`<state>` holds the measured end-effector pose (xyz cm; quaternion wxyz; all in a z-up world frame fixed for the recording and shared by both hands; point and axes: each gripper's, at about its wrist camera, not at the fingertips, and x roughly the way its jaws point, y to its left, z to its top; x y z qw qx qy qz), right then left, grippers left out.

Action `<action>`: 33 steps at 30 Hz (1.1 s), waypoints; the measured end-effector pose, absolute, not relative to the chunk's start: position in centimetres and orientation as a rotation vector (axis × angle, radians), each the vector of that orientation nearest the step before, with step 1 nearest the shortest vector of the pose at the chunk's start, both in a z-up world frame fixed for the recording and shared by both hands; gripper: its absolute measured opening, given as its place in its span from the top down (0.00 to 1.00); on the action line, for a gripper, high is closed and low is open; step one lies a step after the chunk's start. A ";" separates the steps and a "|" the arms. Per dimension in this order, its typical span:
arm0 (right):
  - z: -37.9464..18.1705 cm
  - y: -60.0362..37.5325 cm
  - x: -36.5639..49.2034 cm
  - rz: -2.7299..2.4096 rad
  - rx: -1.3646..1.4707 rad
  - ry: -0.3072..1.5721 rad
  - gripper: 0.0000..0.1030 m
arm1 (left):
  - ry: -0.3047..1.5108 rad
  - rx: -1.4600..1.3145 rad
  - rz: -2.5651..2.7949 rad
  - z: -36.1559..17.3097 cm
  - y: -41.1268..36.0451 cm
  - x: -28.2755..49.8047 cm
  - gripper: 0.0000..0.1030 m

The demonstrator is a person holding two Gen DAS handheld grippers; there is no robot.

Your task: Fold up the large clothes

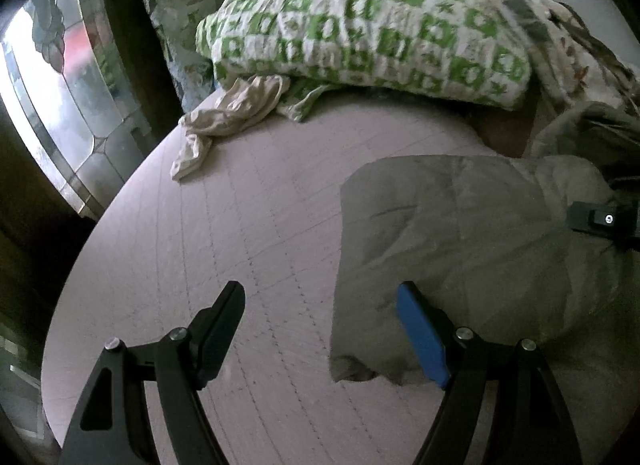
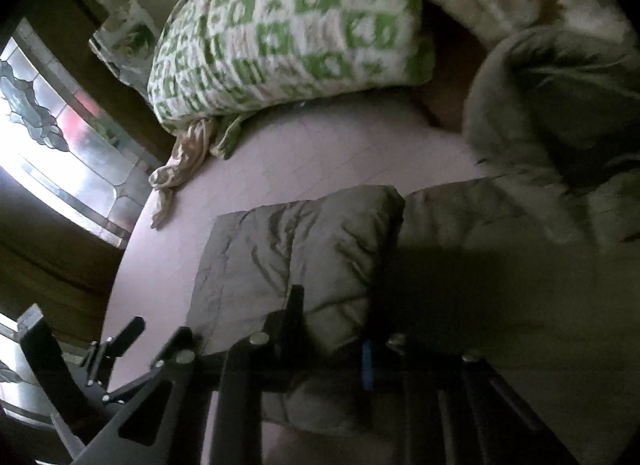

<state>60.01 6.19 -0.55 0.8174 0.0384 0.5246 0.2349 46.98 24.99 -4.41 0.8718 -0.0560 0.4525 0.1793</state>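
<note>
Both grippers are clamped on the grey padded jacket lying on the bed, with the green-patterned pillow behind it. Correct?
Not quite. The left gripper is open and holds nothing, as the left wrist view shows. Only the right gripper is clamped on the grey padded jacket, which lies on the bed with the green-patterned pillow behind it.

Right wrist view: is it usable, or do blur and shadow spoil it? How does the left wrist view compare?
Right wrist view: motion-smeared, dark shadow over the grey jacket, window blown out. Left wrist view: sharper, evenly lit, jacket creases readable; fisheye bends the bed edge.
</note>
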 end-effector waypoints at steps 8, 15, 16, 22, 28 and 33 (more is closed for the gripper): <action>2.8 0.0 58.0 0.387 0.005 1.054 0.77 | 0.924 -0.092 0.332 -2.0 21.0 46.2 0.24; 4.3 -7.0 57.3 0.281 -0.014 1.030 0.78 | 0.907 -0.046 0.260 -0.3 16.1 46.8 0.24; 4.3 -8.1 57.2 0.263 -0.017 1.030 0.78 | 0.905 -0.041 0.251 -0.1 15.4 47.0 0.24; 3.4 -14.2 57.2 0.156 -0.035 1.042 0.78 | 0.912 -0.013 0.192 -0.5 11.2 48.2 0.23; 1.5 -19.5 57.2 0.042 -0.083 1.063 0.78 | 0.952 0.018 0.175 -2.5 8.4 49.2 0.23; -1.1 -22.6 57.4 0.015 -0.055 1.112 0.78 | 0.980 0.023 0.178 -4.0 7.6 49.4 0.23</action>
